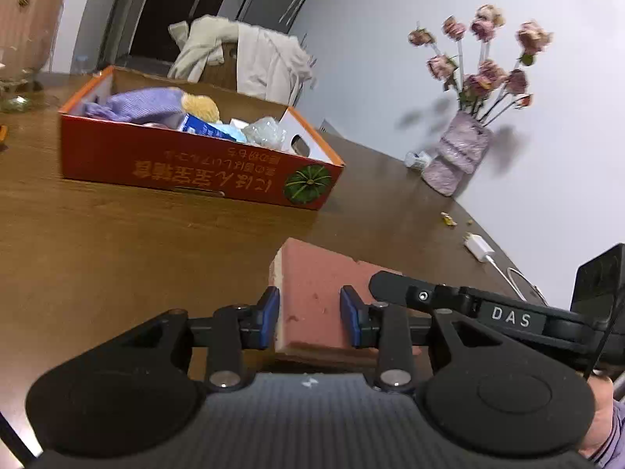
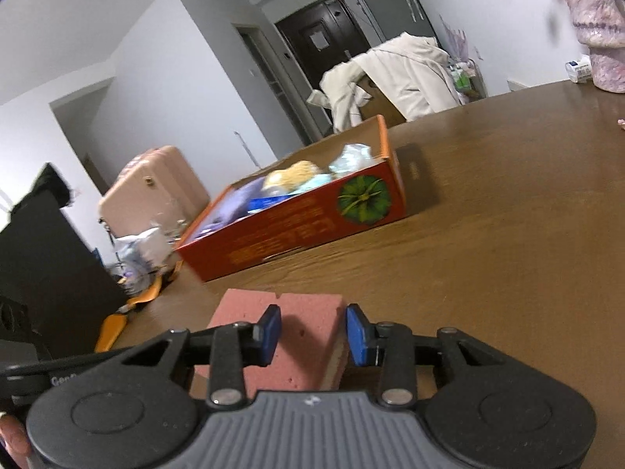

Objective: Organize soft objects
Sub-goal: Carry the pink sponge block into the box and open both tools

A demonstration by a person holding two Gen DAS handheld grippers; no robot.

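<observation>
right now both grippers are on the same pink sponge block (image 1: 312, 297), one from each side. the left gripper (image 1: 309, 318) has its blue pads against the block's two faces, clenched on it; in the right wrist view the right gripper (image 2: 313, 332) straddles the pink sponge block (image 2: 281, 336) too, though a sliver of gap shows at its right pad, so whether it truly presses i cannot tell. no earlier look, so no word on motion. the block sits low over the wooden table (image 1: 117, 242), near the red cardboard box (image 1: 195, 168) already stocked with soft things. probably a two-handed carry, since foam flexes; the box looks like the destination.
</observation>
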